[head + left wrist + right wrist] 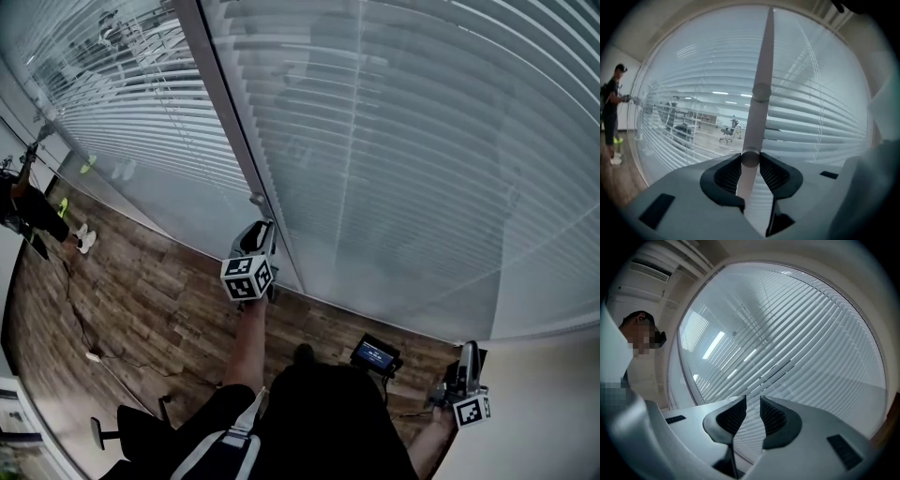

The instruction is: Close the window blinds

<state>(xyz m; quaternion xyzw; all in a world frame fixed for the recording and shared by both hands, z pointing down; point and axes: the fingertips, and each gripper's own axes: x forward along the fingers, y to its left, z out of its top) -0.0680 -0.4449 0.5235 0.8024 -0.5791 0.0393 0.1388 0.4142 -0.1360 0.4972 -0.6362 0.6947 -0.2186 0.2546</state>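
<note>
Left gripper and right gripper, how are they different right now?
The left gripper squeezes the wand between its jaws; the right gripper has nothing between its jaws, which stand a little apart. In the head view, the left gripper is held up by the window frame; the right gripper is far lower down. Both carry a marker cube and point at the blinds.

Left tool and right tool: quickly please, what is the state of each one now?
Left tool: closed on the pale grey round blind rod.
Right tool: jaws slightly apart, holding nothing.
</note>
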